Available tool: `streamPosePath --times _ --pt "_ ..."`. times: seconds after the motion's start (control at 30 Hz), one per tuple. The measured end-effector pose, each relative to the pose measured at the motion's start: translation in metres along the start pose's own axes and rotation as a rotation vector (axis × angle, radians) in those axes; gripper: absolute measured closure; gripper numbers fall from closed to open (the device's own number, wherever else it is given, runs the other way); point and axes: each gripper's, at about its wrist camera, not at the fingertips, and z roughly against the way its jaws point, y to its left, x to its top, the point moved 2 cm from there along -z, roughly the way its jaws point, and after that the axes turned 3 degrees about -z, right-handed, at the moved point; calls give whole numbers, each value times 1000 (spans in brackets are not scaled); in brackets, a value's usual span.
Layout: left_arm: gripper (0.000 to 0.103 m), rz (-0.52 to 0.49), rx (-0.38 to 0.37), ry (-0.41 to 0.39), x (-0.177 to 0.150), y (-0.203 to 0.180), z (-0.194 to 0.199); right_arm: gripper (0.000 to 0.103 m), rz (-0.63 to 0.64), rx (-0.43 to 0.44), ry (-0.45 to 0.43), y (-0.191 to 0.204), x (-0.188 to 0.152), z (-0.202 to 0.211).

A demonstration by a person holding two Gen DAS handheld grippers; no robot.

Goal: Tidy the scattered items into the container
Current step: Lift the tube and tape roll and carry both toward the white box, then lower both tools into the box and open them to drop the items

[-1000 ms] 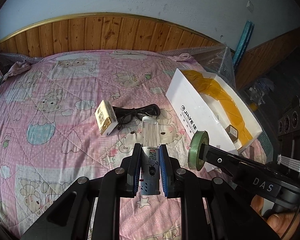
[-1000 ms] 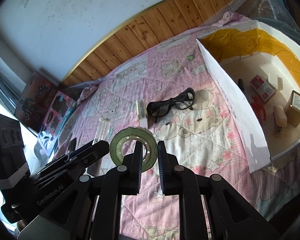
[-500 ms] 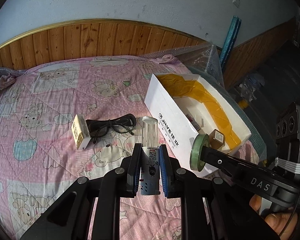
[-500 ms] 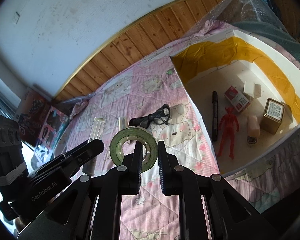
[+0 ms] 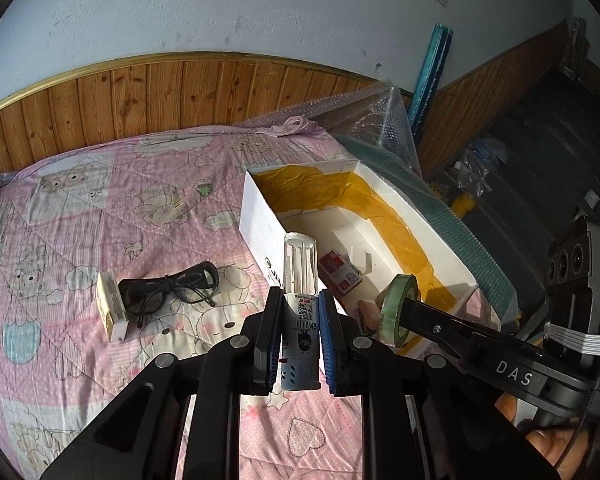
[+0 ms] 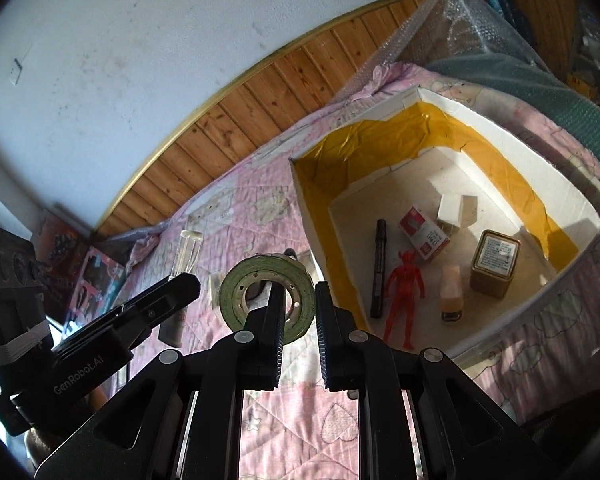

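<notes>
Progress update on the tidy-up: both grippers have swung over toward the white box (image 6: 512, 148) in the last second. A second back the box sat off to the side with only its outer wall showing to the left camera; now the left view looks down into it and the right view has the whole floor in sight.

Left gripper (image 5: 300, 332) is clamped on a small clear-capped spray bottle (image 5: 299, 280), blue pads squeezing the labelled body, cap poking out toward the box's near wall. Right gripper (image 6: 298, 332) is holding a roll of green tape (image 6: 266, 298); one finger goes through the core and the other sits outside the ring, so the jaws are closed on the roll's wall. It hangs just short of the box's near-left corner, over the pink quilt (image 6: 300, 420).

Already in the box: a black marker (image 6: 379, 268), a red figurine (image 6: 404, 292), a red-and-white carton (image 6: 424, 232), a brown tin (image 6: 496, 264), plus a couple of small pale bits I can't name.

Still out on the quilt: black glasses (image 5: 168, 292) and a small cream carton (image 5: 110, 306) touching them.

My read: both loads are about ready to drop once they're over the rim. The tape looks closer. Two items left after that.
</notes>
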Motion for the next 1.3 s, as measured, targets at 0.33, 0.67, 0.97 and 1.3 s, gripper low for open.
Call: streamPosePath --times 0.33,0.67,0.97,1.3 --pt "85 -34 -40 6 27 -23 -27 88 -18 -37 -39 -23 27 6" --pt "85 -59 -78 3 55 -44 -53 88 -12 -69 -62 -37 51 8" --pt "85 -52 -99 19 70 -48 -79 88 9 -86 -65 -45 73 1" --pt "85 -40 -96 53 83 -50 -112 88 40 -120 -48 -52 97 -17"
